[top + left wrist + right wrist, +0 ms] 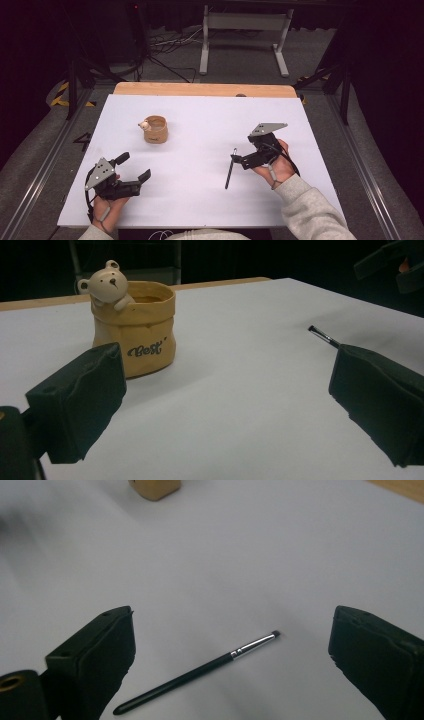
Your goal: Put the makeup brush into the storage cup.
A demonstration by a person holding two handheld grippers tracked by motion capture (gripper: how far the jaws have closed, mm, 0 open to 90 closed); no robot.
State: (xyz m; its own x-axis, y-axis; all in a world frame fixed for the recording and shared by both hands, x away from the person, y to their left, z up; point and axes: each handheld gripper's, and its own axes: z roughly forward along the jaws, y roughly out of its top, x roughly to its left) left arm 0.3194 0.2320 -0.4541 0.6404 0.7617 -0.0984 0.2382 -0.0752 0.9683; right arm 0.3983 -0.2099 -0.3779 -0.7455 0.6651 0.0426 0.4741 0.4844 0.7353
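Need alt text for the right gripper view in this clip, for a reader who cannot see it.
A thin black brush with a silver ferrule lies flat on the white table, between and just beyond the open black jaws of the right gripper. The base of a yellow pot shows at the top edge.

A yellow bear pot [155, 129] stands on the white table [200, 200].

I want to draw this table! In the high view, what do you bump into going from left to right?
Left gripper → bear pot → thin black brush → right gripper, which is open just above the brush.
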